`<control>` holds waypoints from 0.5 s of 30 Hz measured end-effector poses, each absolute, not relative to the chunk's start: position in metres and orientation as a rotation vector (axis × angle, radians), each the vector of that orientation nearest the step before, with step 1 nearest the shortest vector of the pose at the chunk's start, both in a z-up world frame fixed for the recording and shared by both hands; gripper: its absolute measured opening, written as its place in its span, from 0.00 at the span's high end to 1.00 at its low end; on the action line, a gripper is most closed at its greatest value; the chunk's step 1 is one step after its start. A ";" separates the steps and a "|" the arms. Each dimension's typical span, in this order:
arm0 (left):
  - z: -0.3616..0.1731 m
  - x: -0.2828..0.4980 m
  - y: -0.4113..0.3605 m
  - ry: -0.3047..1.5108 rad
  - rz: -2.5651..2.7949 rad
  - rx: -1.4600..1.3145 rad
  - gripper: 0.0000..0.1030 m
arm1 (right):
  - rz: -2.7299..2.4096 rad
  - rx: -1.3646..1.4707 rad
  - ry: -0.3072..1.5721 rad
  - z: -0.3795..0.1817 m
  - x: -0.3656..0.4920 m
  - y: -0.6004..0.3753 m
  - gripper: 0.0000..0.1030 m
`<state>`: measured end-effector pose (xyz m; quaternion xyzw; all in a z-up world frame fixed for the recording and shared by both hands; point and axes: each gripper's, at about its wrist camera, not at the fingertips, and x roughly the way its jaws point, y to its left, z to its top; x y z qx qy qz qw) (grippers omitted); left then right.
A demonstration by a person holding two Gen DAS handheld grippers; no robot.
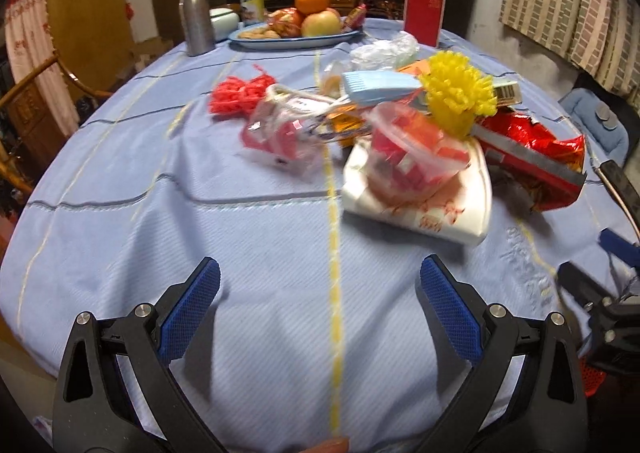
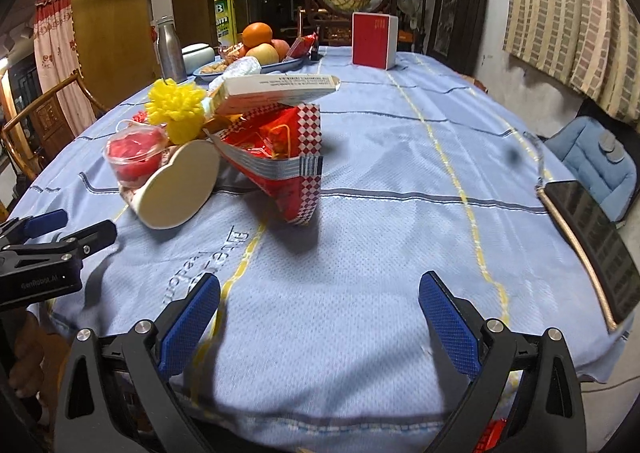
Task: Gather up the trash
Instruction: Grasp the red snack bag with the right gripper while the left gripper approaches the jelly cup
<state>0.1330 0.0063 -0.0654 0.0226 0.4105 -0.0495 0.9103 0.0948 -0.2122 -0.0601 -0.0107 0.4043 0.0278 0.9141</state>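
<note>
Lying in a loose heap on the light blue checked tablecloth (image 1: 200, 221), the trash is in the middle of the table, ahead of both grippers and apart from them. Nearest is a clear plastic cup with red scraps inside (image 1: 416, 149), and it rests on a white folded paper tray (image 1: 420, 209). Beside it lie a crumpled red snack bag (image 2: 280, 157), a yellow plastic pom-pom (image 1: 458, 89), a red net bundle (image 1: 240, 93) and a flat cardboard box (image 2: 280, 87) which leans on top of the pile.

The left gripper (image 1: 320, 289) and the right gripper (image 2: 320, 293) both have their fingers spread wide and hold nothing.

The heap looks unstable to me. If one gripper pulls the snack bag from below, the box and the pom-pom can slide off, and the cup can tip and spill its scraps. The thin bags may slip from the pads. Beyond the heap, a blue oval plate of fruit (image 1: 256, 41) and a grey metal bottle (image 1: 196, 13) are not trash. At the right edge, a dark phone (image 2: 596, 245) could be knocked to the floor by a wide swing.
</note>
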 end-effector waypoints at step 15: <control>-0.082 0.146 -0.006 0.865 -0.118 0.086 0.06 | 0.085 -0.006 0.761 -0.066 0.094 -0.221 0.05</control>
